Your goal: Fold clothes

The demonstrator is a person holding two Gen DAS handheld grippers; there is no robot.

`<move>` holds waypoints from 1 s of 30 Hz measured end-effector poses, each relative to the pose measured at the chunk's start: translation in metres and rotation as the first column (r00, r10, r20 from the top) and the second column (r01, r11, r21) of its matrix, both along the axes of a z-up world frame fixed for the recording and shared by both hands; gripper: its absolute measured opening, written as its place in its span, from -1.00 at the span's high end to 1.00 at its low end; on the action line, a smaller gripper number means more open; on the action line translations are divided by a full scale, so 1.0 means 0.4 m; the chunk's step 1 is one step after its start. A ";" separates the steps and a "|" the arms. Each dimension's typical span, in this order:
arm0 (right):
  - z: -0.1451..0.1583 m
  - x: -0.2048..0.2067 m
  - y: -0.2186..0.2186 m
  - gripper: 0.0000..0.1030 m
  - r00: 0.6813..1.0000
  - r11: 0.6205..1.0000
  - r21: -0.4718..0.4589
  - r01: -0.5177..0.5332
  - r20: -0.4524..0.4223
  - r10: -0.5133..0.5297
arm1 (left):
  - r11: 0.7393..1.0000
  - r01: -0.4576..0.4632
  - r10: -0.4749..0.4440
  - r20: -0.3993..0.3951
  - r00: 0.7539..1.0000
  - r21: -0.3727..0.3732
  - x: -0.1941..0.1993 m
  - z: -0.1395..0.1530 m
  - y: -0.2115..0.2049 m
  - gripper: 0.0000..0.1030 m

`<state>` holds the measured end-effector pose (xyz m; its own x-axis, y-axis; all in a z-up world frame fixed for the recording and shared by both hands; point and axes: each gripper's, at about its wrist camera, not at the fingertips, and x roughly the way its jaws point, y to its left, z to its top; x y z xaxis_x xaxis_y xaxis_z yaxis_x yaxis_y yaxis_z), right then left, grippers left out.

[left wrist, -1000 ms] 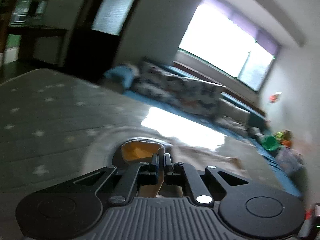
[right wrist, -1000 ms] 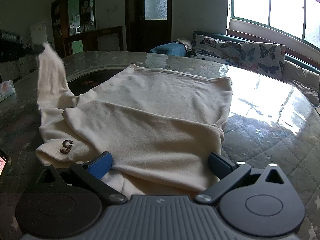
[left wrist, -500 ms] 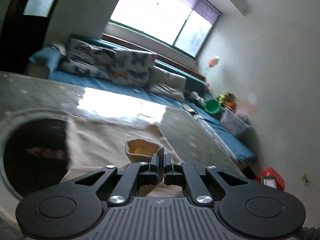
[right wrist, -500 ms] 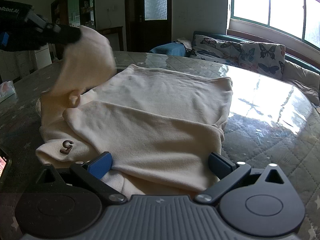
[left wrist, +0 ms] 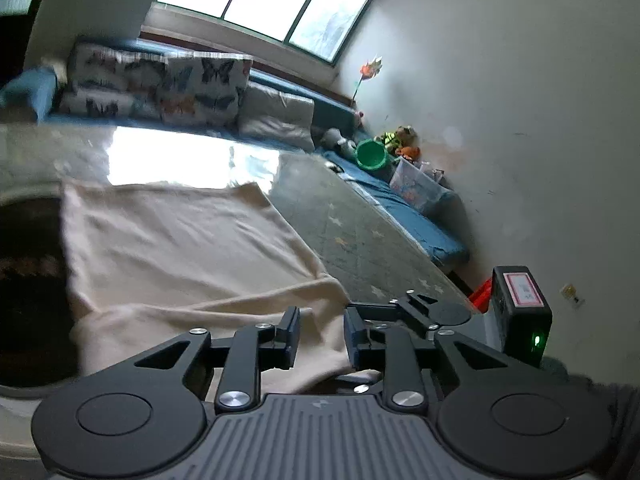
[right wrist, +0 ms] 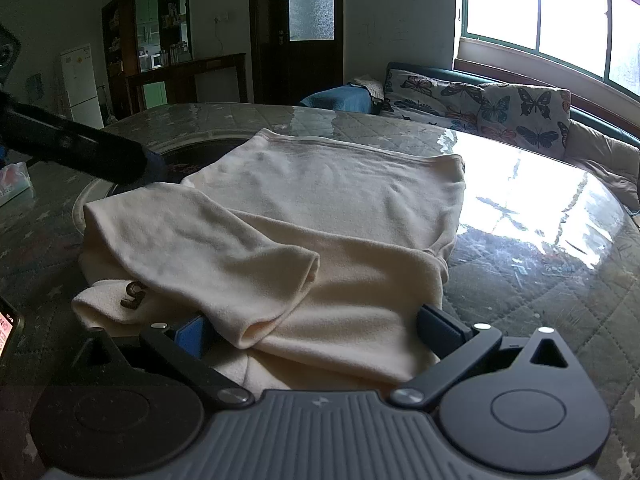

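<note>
While the left gripper (left wrist: 318, 338) lets its jaws spread, the cream sleeve (right wrist: 224, 256) it hovers over lies loose across the body of the cream shirt (right wrist: 340, 184), with cloth showing in the gap between the fingers but neither pad visibly pressing on it. Seen from the right wrist, that sleeve runs from about ten o'clock down to five o'clock, its cuff end resting nearly against the right gripper (right wrist: 320, 328). The right gripper stands wide open, its fingers set on either side of the shirt's near edge and closed on nothing. The shirt lies flat on the quilted round table (right wrist: 560, 280) with its long axis running from six o'clock toward twelve, its hem at the far end.

In my judgement the next fold turns on that near edge, and the right hand is nearer to it; the left arm (right wrist: 72, 152) comes in from nine o'clock, above the table's dark centre panel (right wrist: 188, 160). A phone (right wrist: 8, 328) sits at eight o'clock and a tissue pack (right wrist: 14, 180) at nine, both clear of the cloth. Nothing blocks the way forward toward the sofa (right wrist: 480, 100) side
</note>
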<state>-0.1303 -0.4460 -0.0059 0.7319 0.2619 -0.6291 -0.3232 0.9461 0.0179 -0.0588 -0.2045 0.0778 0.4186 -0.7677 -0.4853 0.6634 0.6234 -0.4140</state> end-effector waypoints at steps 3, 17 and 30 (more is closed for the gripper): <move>0.005 -0.002 -0.004 -1.00 1.000 1.000 0.018 0.002 0.000 -0.002 | 0.999 -0.032 0.031 0.047 0.998 0.022 -0.015 0.016 0.072 0.39; 0.115 0.005 -0.010 -0.74 0.997 0.986 0.161 -0.047 -0.053 0.056 | 0.957 -0.155 0.132 0.105 0.986 0.244 -0.051 -0.075 0.246 0.17; 0.064 0.072 0.010 0.69 0.982 0.981 0.193 0.020 -0.187 0.016 | 0.954 -0.135 0.099 0.142 0.985 0.267 -0.060 -0.096 0.204 0.13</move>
<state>-0.1014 -0.4422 0.0197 0.6071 0.3906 -0.6920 -0.2950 0.9194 0.2602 -0.0827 -0.1230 0.0396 0.5683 -0.5540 -0.6083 0.6144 0.7775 -0.1341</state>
